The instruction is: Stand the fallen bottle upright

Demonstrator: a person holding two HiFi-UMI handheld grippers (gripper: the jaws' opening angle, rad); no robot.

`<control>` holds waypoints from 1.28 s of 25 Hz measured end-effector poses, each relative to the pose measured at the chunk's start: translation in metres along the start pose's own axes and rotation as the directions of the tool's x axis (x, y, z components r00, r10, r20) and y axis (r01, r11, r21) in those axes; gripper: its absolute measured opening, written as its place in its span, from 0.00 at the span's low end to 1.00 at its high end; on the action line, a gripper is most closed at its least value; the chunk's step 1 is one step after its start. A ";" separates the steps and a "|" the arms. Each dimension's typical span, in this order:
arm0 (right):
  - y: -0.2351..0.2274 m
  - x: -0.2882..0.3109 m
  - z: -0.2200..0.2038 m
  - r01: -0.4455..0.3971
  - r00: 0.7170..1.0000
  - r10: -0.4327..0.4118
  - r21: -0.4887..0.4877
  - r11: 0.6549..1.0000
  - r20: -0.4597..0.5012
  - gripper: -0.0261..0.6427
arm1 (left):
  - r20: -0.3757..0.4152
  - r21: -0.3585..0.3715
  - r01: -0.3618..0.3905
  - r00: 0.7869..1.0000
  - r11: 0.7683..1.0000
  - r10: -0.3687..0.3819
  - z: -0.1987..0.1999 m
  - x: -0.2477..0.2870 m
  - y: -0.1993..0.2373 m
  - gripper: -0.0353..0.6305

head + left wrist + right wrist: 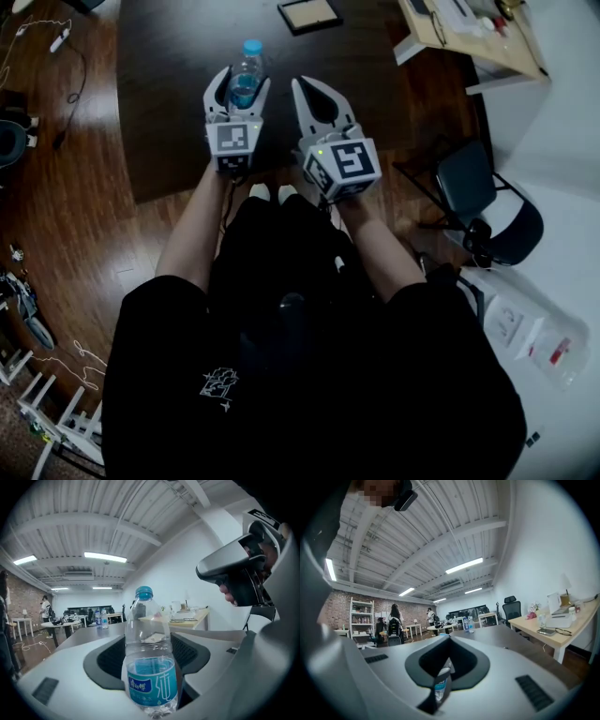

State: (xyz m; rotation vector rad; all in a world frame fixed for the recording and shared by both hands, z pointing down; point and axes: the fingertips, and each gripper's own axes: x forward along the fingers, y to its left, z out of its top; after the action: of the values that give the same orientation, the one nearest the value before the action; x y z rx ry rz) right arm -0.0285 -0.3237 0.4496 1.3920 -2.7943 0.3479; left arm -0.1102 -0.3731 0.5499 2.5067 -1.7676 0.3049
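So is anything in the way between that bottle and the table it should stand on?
Nothing visible. The bottle is upright in the left gripper, and the dark table around it is bare. The right gripper sits beside it, and a framed picture lies farther off.

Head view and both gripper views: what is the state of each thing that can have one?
bottle: upright, cap on, gripped.
left gripper: fingers closed on the bottle.
right gripper: fingers together, holding nothing.

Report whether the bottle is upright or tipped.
Upright: the bottle stands with its blue cap up, gripped by the left tool.
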 end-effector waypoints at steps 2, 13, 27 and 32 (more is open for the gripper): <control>0.000 0.001 -0.010 -0.008 1.000 0.008 -0.007 1.000 -0.003 0.05 | 0.038 -0.018 -0.032 0.999 0.999 0.033 -0.003 -0.002 0.002 0.50; 0.002 0.006 -0.033 -0.057 0.998 0.059 -0.057 0.997 0.026 0.05 | 0.233 -0.049 -0.155 0.959 0.987 0.162 -0.006 -0.019 0.005 0.50; 0.009 -0.007 -0.034 -0.061 0.998 0.062 -0.056 0.997 0.010 0.05 | 0.202 -0.030 -0.181 0.962 0.983 0.183 -0.024 -0.053 -0.004 0.57; 0.012 -0.015 -0.013 -0.055 0.998 0.055 -0.026 0.998 -0.017 0.05 | 0.154 -0.044 -0.189 0.969 0.981 0.194 0.001 -0.081 -0.007 0.57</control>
State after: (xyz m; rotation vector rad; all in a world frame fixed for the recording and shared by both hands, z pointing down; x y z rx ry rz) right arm -0.0304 -0.3024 0.4588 1.3032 -2.8180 0.3193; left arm -0.1300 -0.2960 0.5340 2.4044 -2.0633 0.0899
